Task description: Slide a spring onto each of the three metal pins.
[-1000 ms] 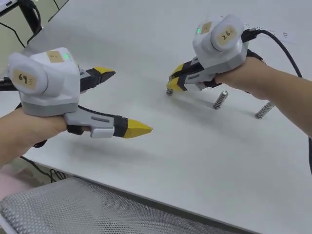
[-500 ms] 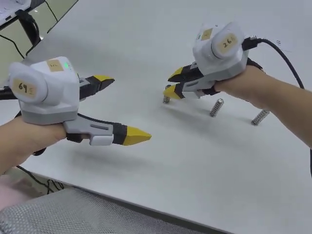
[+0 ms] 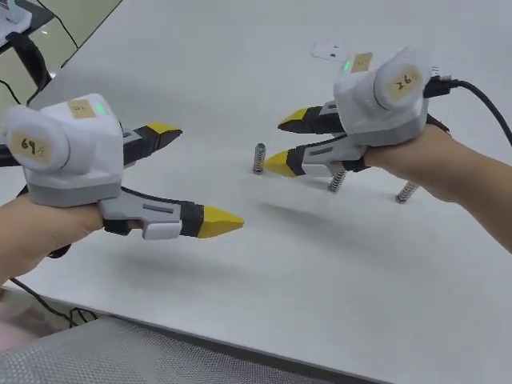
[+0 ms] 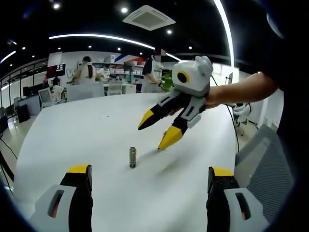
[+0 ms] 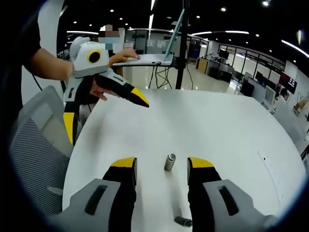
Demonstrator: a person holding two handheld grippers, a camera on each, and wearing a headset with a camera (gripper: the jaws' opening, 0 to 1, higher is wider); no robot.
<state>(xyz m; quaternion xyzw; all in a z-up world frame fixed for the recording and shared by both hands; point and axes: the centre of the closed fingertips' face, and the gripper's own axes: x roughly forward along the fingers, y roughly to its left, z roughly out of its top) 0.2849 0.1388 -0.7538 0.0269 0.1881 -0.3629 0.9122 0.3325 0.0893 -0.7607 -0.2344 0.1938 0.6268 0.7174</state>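
Note:
Three small metal springs stand upright on the white table (image 3: 240, 64): a left spring (image 3: 259, 158), a middle spring (image 3: 337, 180) and a right spring (image 3: 406, 192). Any pins inside them are too small to make out. My right gripper (image 3: 282, 142) hovers open just right of the left spring, touching nothing. From its own view, that spring (image 5: 169, 162) sits beyond the right gripper (image 5: 161, 162), and another spring (image 5: 182, 221) lies close below. My left gripper (image 3: 198, 174) hangs wide open and empty at the near left. The left gripper (image 4: 149, 170) faces the spring (image 4: 132, 157) and the right gripper (image 4: 155, 131).
A black cable (image 3: 480, 92) trails from the right gripper. A grey mesh chair (image 3: 96, 356) sits below the table's near edge. A small white label (image 3: 328, 52) lies on the far table. The left gripper (image 5: 106, 116) shows across the table, with a laptop (image 5: 145, 59) behind it.
My right gripper's jaws, nearly together at the left spring before, have opened and lifted up and to the right. That spring stays upright. The left gripper has hardly moved.

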